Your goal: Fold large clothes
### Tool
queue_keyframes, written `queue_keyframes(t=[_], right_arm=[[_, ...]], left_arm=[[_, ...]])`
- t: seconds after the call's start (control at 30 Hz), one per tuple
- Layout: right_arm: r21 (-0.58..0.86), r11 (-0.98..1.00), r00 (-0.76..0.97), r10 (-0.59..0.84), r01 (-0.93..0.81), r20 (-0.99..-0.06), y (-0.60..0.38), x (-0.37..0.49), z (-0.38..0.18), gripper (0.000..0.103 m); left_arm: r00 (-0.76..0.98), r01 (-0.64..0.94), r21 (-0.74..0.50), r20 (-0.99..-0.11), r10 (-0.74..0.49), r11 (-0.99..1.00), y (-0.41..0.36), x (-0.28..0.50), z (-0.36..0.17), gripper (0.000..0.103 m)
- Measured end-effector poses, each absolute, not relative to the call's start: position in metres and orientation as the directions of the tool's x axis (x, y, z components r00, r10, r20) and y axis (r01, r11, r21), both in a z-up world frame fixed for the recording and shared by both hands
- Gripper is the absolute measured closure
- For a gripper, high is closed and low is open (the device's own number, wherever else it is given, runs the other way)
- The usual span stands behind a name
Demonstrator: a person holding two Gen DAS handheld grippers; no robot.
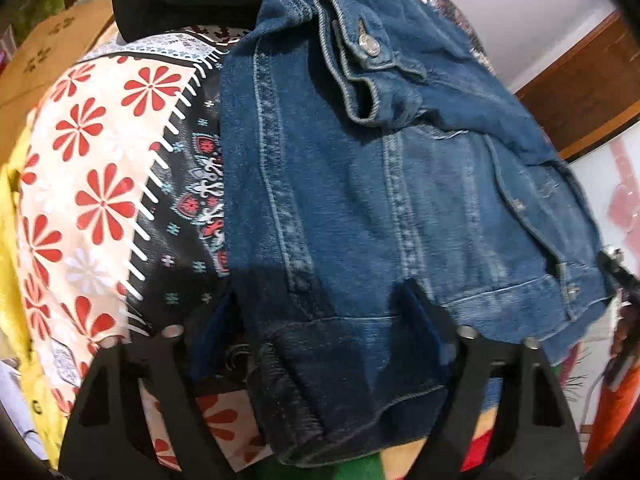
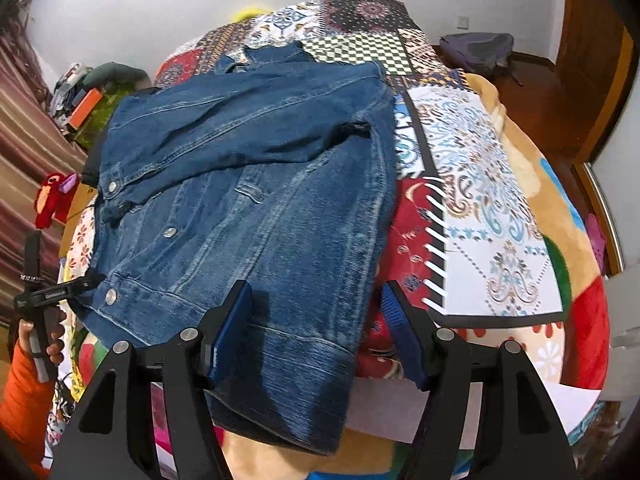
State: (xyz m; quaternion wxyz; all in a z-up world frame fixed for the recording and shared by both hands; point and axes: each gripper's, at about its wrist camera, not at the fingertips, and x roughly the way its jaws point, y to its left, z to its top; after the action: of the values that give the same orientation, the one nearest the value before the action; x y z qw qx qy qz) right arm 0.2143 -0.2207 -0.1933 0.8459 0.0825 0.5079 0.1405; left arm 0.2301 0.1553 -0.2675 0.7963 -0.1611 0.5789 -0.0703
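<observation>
jacket: denim jacket (image 2: 256,200) lies face up on the patchwork bedspread (image 2: 500,216), collar at the far end, hem at the near end, one sleeve folded across the chest
left gripper: left gripper (image 1: 316,320) sits at the hem corner, jaws wide apart with denim bunched between them; fabric runs through the gap but the pads are not pressed on it, so nothing is held
right gripper: right gripper (image 2: 316,328) hovers at the near hem, jaws wide apart over the hem's right part; blue pads (image 2: 228,332) clear of the cloth as far as I can tell, holding nothing
progress: judged part way, one sleeve in, body not yet folded over
handling: thick denim, likely heavy and fairly stiff for cloth; should hold a crease, not slippery, not fragile; seams and metal buttons (image 2: 170,233) add bulk
where to grip: the hem band looks best, double layer, firm edge; take both hem corners so the weight stays even; keep off buttons and the pocket flap (image 1: 372,80)
risk: the folded sleeve may slide off if the hem is lifted too steeply
</observation>
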Motion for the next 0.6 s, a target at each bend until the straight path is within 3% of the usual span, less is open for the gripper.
queue_keyframes(t=[0.2,0.37,0.43,0.6], right_arm=[[0.349,0.927,0.451,0.374,-0.140,-0.810,-0.224,0.217,-0.192,0.042],[0.368,0.920,0.445,0.388,-0.136,-0.807,-0.230,0.217,-0.190,0.059],[0.370,0.921,0.439,0.385,-0.122,-0.812,-0.235,0.219,-0.191,0.074],[0.395,0.908,0.446,0.412,-0.136,-0.795,-0.243,0.220,-0.184,0.089]], left_arm=[[0.349,-0.061,-0.393,-0.869,-0.349,0.918,0.157,0.225,-0.249,0.077],[0.401,-0.039,-0.419,-0.838,-0.370,0.907,0.156,0.229,-0.223,0.084],[0.428,-0.019,-0.422,-0.823,-0.374,0.906,0.152,0.234,-0.210,0.085],[0.482,0.039,-0.420,-0.787,-0.385,0.907,0.147,0.250,-0.180,0.086]])
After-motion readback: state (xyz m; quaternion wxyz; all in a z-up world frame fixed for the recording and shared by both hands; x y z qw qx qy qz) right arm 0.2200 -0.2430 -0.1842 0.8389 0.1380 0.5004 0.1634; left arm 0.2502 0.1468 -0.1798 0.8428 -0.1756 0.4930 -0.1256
